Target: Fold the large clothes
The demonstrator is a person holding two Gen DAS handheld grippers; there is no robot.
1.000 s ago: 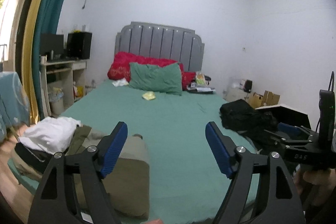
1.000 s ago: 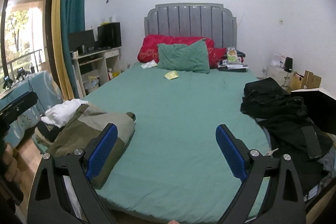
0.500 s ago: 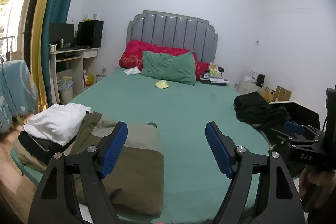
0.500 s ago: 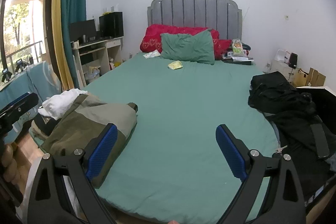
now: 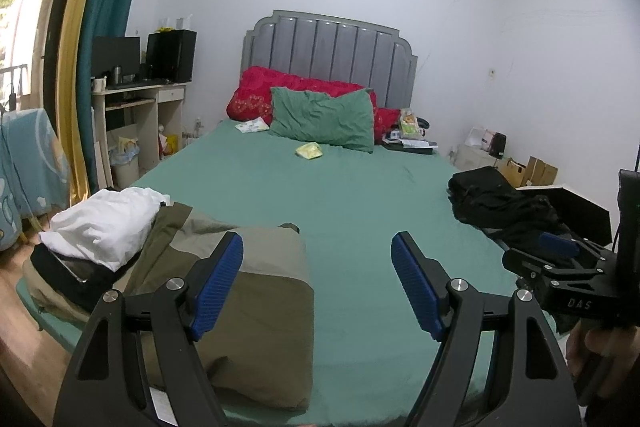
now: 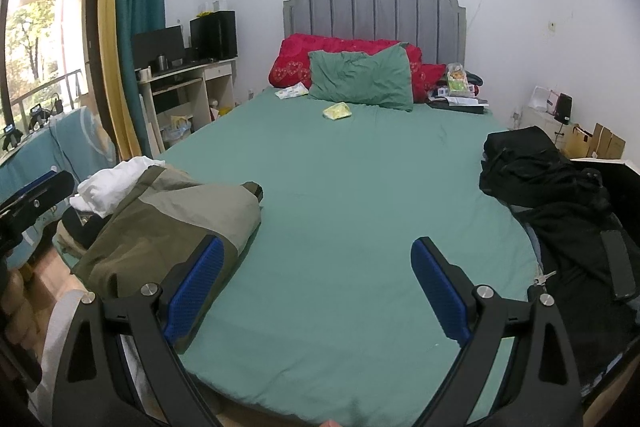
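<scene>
A folded olive and khaki garment (image 5: 248,291) (image 6: 168,223) lies on the near left corner of the green bed (image 5: 352,203) (image 6: 360,195), beside a white garment (image 5: 104,223) (image 6: 108,187) stacked on dark clothes. A heap of black clothes (image 5: 500,203) (image 6: 552,195) rests on the bed's right edge. My left gripper (image 5: 316,283) hangs open above the near edge, its left finger over the olive garment, holding nothing. My right gripper (image 6: 316,287) is open over bare sheet, empty; in the left wrist view it appears at the right (image 5: 560,247), held by a hand.
A green pillow (image 5: 324,119) and red pillows (image 5: 256,95) lean on the grey headboard (image 6: 376,7). A small yellow packet (image 5: 309,151) lies mid-bed. A desk with a monitor (image 5: 136,99) stands left, cardboard boxes (image 5: 532,171) right. Teal curtain (image 5: 108,39) hangs at left.
Both grippers have risen and tilted downward a little, so the bed and the folded olive garment show more fully. Both stayed open and empty; the clothes did not move.
</scene>
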